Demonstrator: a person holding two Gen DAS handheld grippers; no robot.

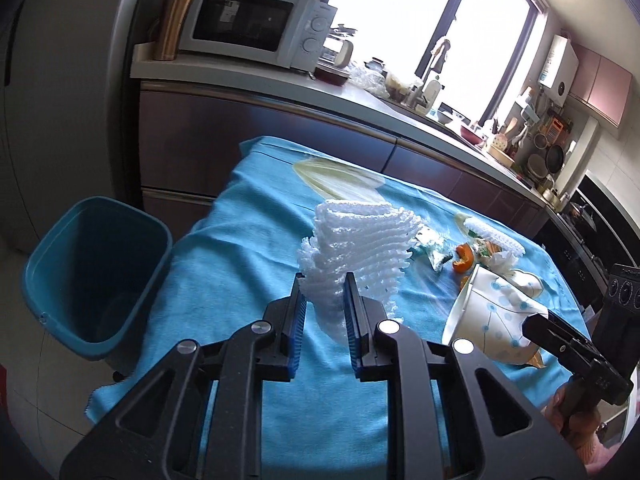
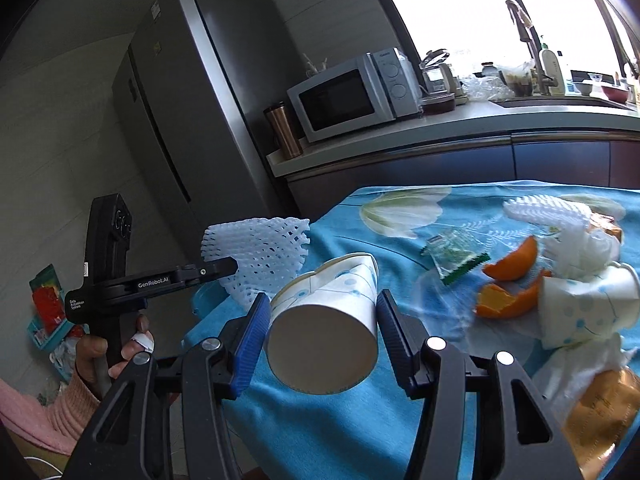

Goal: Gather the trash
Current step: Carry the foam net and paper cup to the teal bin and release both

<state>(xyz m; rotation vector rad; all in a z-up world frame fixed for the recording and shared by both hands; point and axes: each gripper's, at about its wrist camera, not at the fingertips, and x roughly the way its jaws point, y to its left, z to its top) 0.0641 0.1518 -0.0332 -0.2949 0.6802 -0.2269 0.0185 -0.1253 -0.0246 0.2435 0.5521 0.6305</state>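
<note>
Above the blue tablecloth (image 1: 224,264), foam net (image 1: 356,248) sits clamped between the left jaws.

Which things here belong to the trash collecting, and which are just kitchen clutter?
Job:
white foam fruit net in left gripper
patterned paper cup in right gripper
blue plastic bin
orange peel pieces
green-edged clear wrapper

Clutter:
white microwave
copper tumbler
grey fridge
</note>
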